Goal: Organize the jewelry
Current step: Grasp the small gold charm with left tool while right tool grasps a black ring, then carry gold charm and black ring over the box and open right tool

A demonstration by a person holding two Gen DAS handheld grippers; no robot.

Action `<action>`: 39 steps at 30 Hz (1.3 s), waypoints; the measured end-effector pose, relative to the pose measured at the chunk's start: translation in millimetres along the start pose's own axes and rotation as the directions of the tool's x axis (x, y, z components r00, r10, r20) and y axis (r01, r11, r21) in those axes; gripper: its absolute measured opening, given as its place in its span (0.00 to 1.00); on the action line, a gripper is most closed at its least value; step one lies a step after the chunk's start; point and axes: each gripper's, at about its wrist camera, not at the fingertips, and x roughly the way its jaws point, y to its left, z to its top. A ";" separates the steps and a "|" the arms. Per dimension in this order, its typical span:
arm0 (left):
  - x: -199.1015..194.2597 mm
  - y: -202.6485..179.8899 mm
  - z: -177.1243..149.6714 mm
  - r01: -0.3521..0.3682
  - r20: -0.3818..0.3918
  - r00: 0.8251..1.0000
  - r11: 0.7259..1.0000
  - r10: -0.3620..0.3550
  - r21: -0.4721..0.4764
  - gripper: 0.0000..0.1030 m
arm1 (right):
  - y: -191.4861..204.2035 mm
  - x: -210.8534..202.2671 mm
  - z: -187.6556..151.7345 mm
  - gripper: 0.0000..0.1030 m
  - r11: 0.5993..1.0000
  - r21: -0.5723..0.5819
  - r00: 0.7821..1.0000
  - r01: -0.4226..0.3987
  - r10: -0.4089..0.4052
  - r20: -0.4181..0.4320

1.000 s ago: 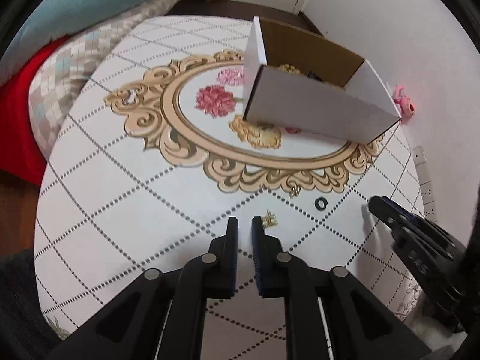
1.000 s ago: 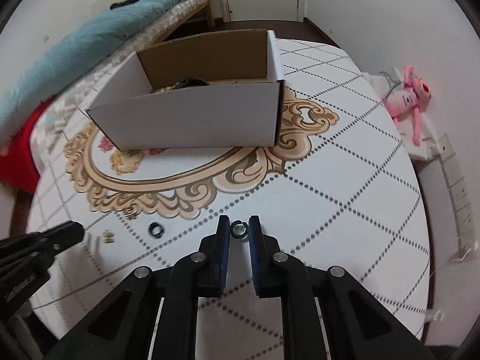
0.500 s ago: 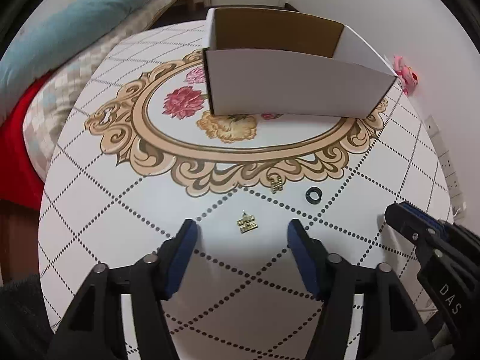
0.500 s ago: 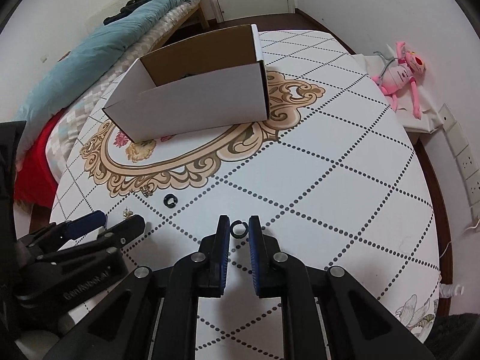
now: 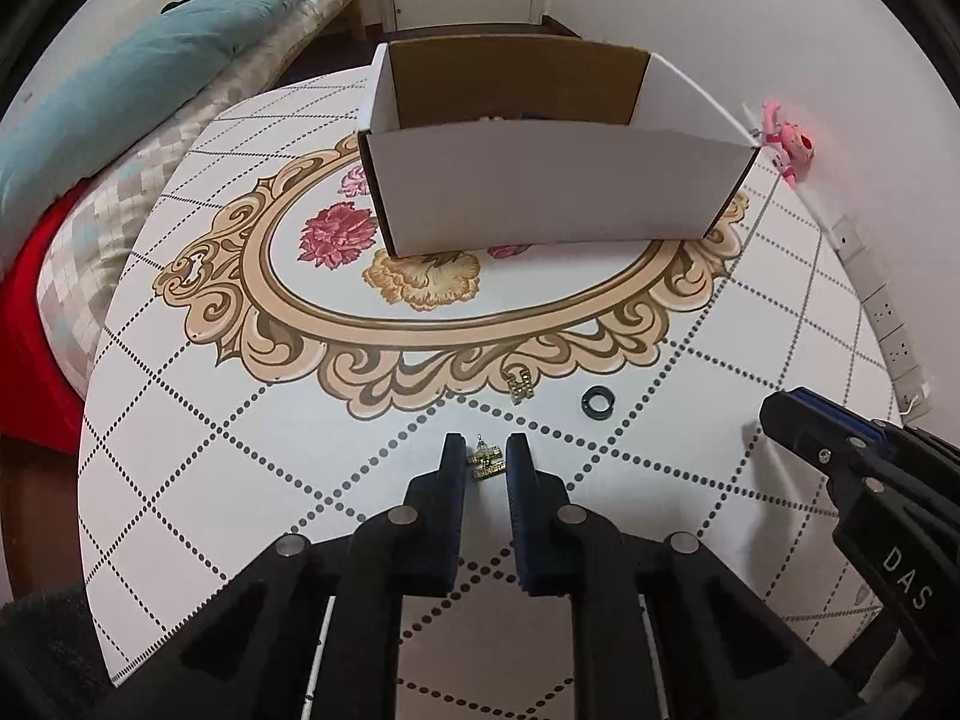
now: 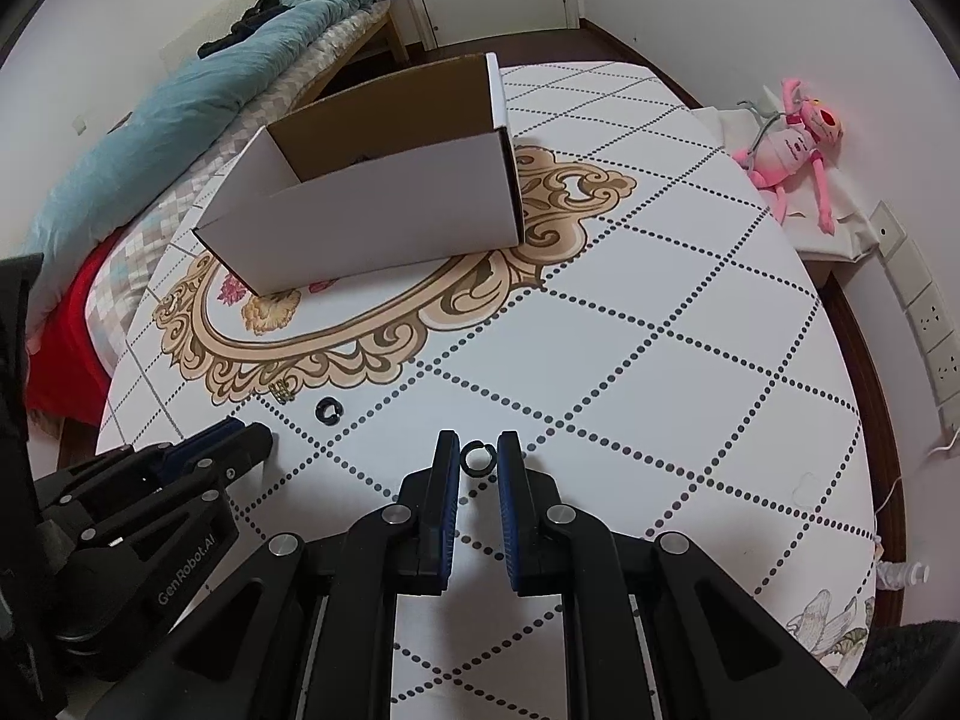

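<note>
Two grippers are set low over the near edge of the oval table (image 5: pixel 180 480), each holding one small piece so that both can be carried to the box in a single trip, it would seem. In the left wrist view, the left gripper (image 5: pixel 487 462) is closing its jaws on a gold earring (image 5: pixel 486 463); the pads already appear to press its sides, with the piece seemingly resting on the tabletop. Just beyond it, toward the table's middle, a second gold earring (image 5: pixel 519 382) lies on the ornate printed border, and a black ring (image 5: pixel 598 402) lies to its right, both untouched. The open white box (image 5: pixel 552 192) stands on the floral medallion toward the far edge, jewelry dimly visible inside. On the right, the right gripper (image 6: pixel 479 461) is clamped on a dark open ring (image 6: pixel 478 458), held upright between the pads.

Against the frame half a second earlier, the left jaws were spread wide around the earring and are now drawn in on it. The right grip is unchanged.
</note>
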 end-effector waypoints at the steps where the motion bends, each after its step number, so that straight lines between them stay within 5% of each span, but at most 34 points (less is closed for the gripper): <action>1: -2.9 0.2 1.1 0.004 0.005 1.000 1.000 -0.004 0.001 0.10 | -0.6 -2.0 0.9 0.13 1.000 0.004 1.000 -0.005 0.005 0.003; 7: -44.2 1.2 33.5 0.089 0.065 0.994 0.996 -0.087 -0.022 0.10 | 0.5 -23.6 20.1 0.13 0.998 0.024 0.997 -0.061 0.060 0.042; 13: -55.7 8.7 105.7 0.183 0.077 0.981 0.982 -0.179 -0.047 0.10 | 5.8 -36.9 97.4 0.13 0.992 0.001 0.987 -0.130 0.129 0.098; 20: -22.6 20.1 172.8 0.125 -0.001 0.992 0.991 -0.126 -0.038 0.12 | 14.4 4.0 186.3 0.13 0.994 -0.060 0.995 -0.093 0.094 0.013; 26: -6.5 37.6 200.2 0.058 -0.040 0.997 0.993 -0.062 -0.098 0.13 | 17.1 35.0 216.8 0.14 0.996 -0.082 0.996 -0.046 0.039 -0.082; 29: -4.8 43.0 203.6 0.014 -0.051 0.999 0.995 -0.019 -0.099 0.35 | 16.7 37.9 220.3 0.22 0.996 -0.084 0.996 -0.030 0.022 -0.091; 31: -7.7 46.9 202.0 -0.012 -0.038 0.999 0.994 0.008 -0.106 0.65 | 16.8 34.6 220.3 0.36 0.996 -0.087 0.997 -0.011 0.004 -0.074; 36: -10.3 53.4 196.1 -0.067 -0.027 0.998 0.992 0.065 -0.110 0.76 | 18.0 24.2 215.9 0.41 0.993 -0.109 0.998 0.045 -0.049 -0.037; 39: -14.7 55.7 187.3 -0.075 -0.005 0.997 0.991 0.075 -0.111 0.96 | 18.9 21.1 211.4 0.68 0.986 -0.125 0.993 0.114 -0.118 -0.025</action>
